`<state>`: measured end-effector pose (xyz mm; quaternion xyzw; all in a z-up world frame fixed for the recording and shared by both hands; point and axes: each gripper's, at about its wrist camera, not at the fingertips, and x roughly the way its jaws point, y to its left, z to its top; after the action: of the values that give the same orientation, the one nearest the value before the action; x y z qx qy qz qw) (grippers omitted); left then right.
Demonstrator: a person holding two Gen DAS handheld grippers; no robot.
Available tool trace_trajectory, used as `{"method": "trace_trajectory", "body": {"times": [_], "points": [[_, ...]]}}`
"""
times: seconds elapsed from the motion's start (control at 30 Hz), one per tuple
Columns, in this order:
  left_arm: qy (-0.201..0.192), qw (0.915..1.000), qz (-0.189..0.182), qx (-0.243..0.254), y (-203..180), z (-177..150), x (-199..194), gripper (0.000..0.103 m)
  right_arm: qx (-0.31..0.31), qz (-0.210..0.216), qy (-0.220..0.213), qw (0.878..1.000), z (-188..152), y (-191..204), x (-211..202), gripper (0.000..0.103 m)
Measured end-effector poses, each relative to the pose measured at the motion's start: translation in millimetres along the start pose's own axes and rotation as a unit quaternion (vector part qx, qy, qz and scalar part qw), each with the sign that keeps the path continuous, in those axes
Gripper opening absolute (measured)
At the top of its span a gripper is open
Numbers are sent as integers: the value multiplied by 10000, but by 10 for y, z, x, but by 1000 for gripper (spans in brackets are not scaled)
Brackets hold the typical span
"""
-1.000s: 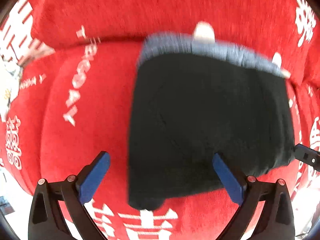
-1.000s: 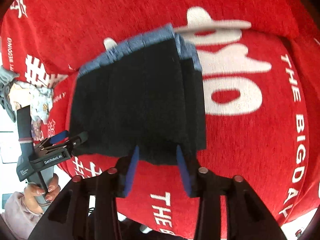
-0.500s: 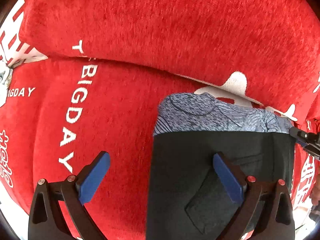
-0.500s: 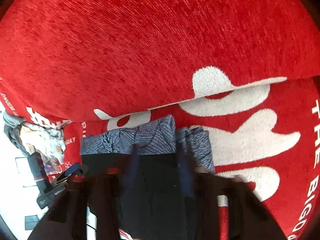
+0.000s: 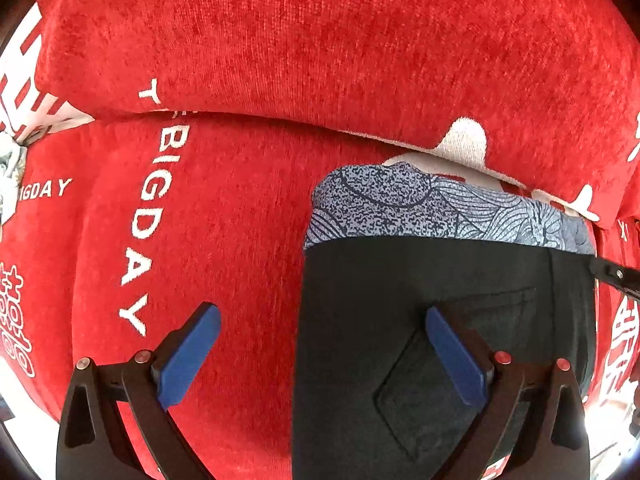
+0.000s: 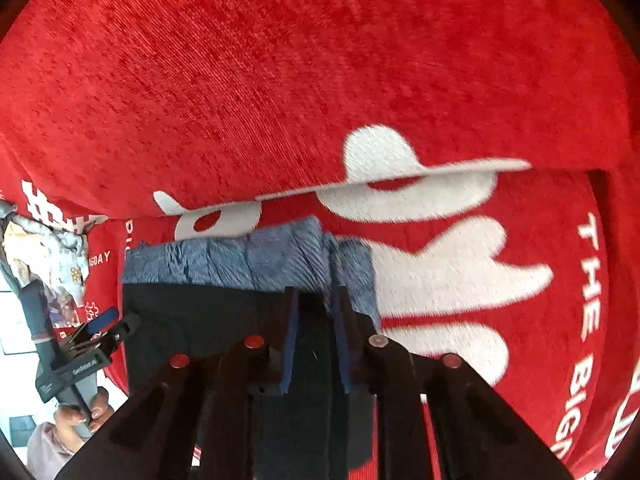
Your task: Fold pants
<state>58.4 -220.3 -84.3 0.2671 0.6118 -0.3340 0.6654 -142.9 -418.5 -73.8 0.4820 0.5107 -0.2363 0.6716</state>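
The black pants (image 5: 432, 320) are being laid down folded — gripped by the right gripper (image 6: 314, 344), the left gripper (image 5: 320, 354) being held wide open.

pants (image 5: 420, 320) lower end cut off by frame bottom in left wrist view. right wrist view motion-blurred; fold between right gripper (image 6: 314, 344) fingers partly hidden. clutter (image 6: 48, 264) at left edge unidentifiable.

Black gripper (image 5: 320, 356) frames, blue-padded jaws, red screws, perhaps pinkish sleeve (image 6: 48, 446).
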Motion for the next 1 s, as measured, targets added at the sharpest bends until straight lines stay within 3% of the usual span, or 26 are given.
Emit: {"method": "trace_trajectory", "body": {"times": [0.3,0.57,0.67,0.83,1.0], "points": [[8,10000,74,-44,-62,-90,-78,103,-303,-15,-90,9995,-601,153,-322,25],[-160,9998,59,131,-94,-254,-321,103,-684,-147,159,9974,-1020,320,26,36],[16,9995,-299,112,-108,-373,-341,103,-760,-119,60,9970,-1074,319,0,38],[423,9981,-256,367,-230,-652,-129,103,-626,14,123,9980,-1102,277,-48,42],[513,9975,-486,84,-158,-731,-47,103,-556,141,162,9982,-1101,208,-61,43]]}}
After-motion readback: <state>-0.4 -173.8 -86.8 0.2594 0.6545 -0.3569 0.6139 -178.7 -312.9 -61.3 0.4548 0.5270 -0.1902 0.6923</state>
